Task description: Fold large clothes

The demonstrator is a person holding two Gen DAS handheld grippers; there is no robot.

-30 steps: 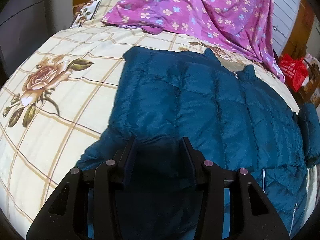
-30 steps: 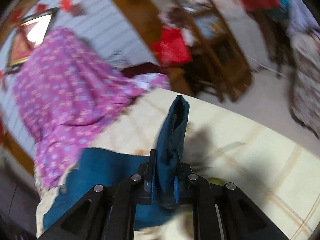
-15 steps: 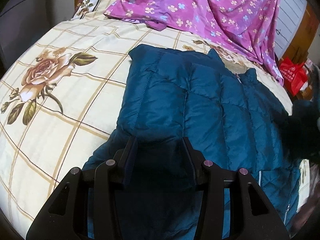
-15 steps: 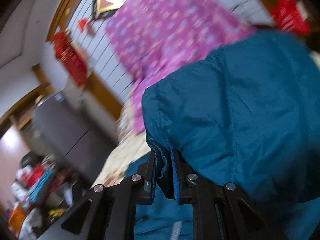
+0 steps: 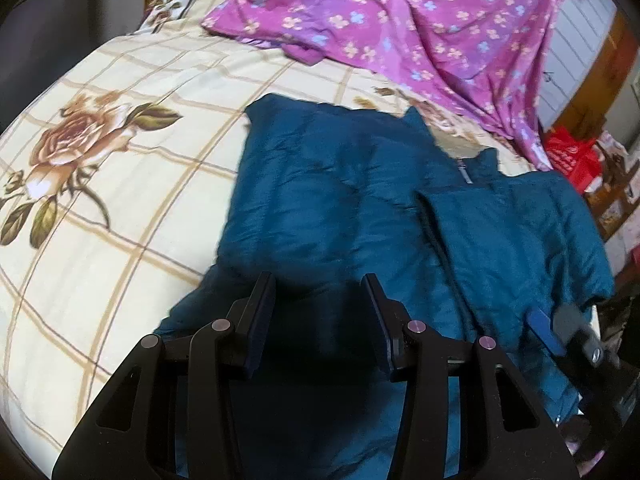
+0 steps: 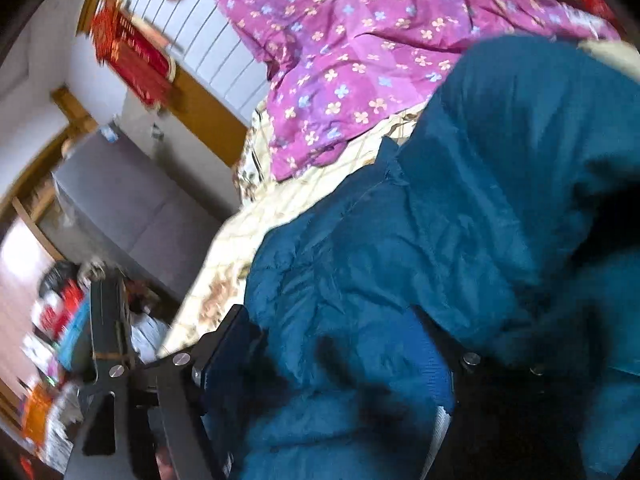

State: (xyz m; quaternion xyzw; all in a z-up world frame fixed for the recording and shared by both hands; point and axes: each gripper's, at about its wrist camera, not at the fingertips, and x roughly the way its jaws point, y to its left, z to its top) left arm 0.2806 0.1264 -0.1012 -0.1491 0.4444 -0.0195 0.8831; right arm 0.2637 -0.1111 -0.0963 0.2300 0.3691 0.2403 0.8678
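Note:
A teal padded jacket (image 5: 328, 200) lies spread on the bed. Its right sleeve (image 5: 516, 232) is folded across the jacket's front. My left gripper (image 5: 320, 300) is open, low over the jacket's lower part, holding nothing. My right gripper (image 6: 336, 336) is open, its fingers wide apart with jacket fabric (image 6: 460, 220) bulging between them. The right gripper also shows at the right edge of the left wrist view (image 5: 560, 324), beside the folded sleeve.
The bed has a cream checked sheet with rose prints (image 5: 80, 140). A purple flowered cloth (image 5: 420, 20) lies at the bed's head. A red bag (image 5: 568, 156) and furniture stand right of the bed. A grey cabinet (image 6: 132, 208) stands left of the bed.
My right gripper carried the sleeve over the jacket's front, then opened and let it go. My left gripper stayed open, shifting slightly.

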